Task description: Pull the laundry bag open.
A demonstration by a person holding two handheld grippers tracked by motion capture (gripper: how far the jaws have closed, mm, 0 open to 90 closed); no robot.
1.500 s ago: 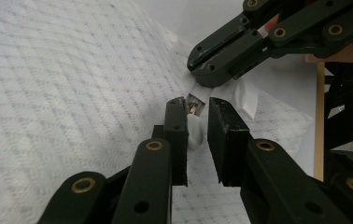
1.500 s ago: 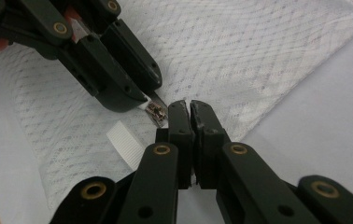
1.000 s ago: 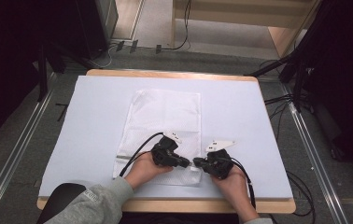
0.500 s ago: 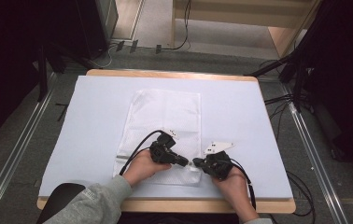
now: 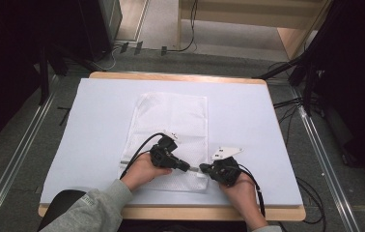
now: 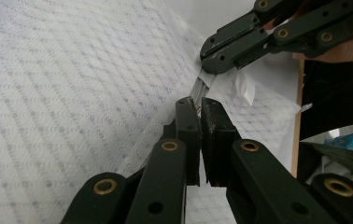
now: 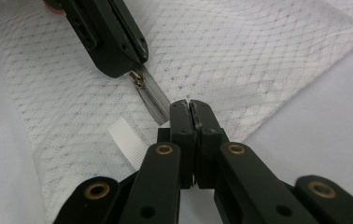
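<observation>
High view: white mesh laundry bag [image 5: 171, 140] lies flat on the white table sheet [image 5: 267, 140], nearer the person's edge. Left gripper [image 5: 186, 167] and right gripper [image 5: 203, 169] meet tip to tip at the bag's near right corner.

Left gripper view: the left gripper's jaws are closed at the brass zipper pull [image 6: 196, 106] (contact partly hidden); the right gripper [image 6: 209, 55] farther off pinches the grey zipper tape [image 6: 201, 85] and the bag's edge.

Right gripper view: own jaws of the right gripper [image 7: 189, 106] pressed together on the grey zipper tape's end [image 7: 155, 102]. The left gripper [image 7: 129, 65] clamps the pull [image 7: 138, 78]. White ribbon tab [image 7: 127, 138] lies just beside.
</observation>
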